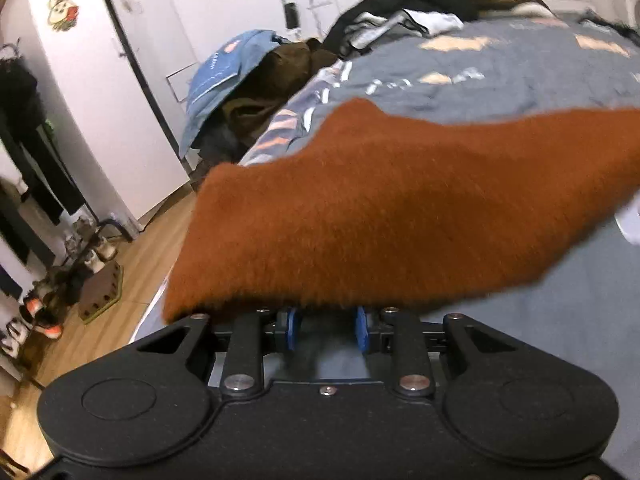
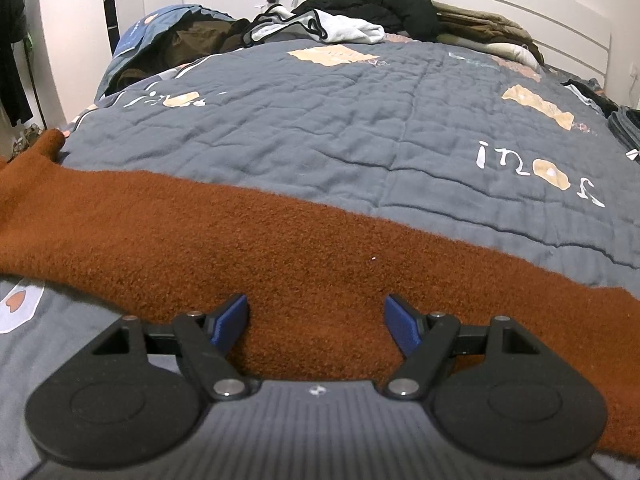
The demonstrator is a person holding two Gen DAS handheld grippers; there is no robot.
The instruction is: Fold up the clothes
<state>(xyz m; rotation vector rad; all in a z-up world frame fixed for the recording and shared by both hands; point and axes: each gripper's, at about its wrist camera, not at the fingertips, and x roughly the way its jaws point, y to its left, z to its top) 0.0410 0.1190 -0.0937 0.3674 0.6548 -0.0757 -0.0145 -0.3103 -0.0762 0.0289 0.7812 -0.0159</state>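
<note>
Scene: a bed covered by a grey-blue quilted bedspread [image 2: 320,128] with peach patches and white lettering; a pile of dark and white clothes [image 2: 360,8] lies at the far end.

Garment: a rust-brown fuzzy knitted garment [image 2: 280,248], perhaps a sweater sleeve or a scarf, lies in a long band across the near part of the bedspread, running from the left edge of the bed towards the right.

Left gripper [image 1: 327,330]: its blue pads stand fairly close together with a visible gap. The garment's edge hangs right over the tips, and the picture is blurred there, so I cannot tell whether any fabric is pinched.

Right gripper [image 2: 316,324]: its blue pads stand wide apart, poised just over the brown knit, gripping nothing.

Handling: the knit looks soft, limp and light. It should drape and sag from any held point, and its fuzzy surface probably clings rather than slips. It is not fragile, though it may stretch if pulled hard.

Where to hold: the best hold seems to be the near long edge or an end corner, one point per gripper and well apart, so the band lifts evenly.
</note>
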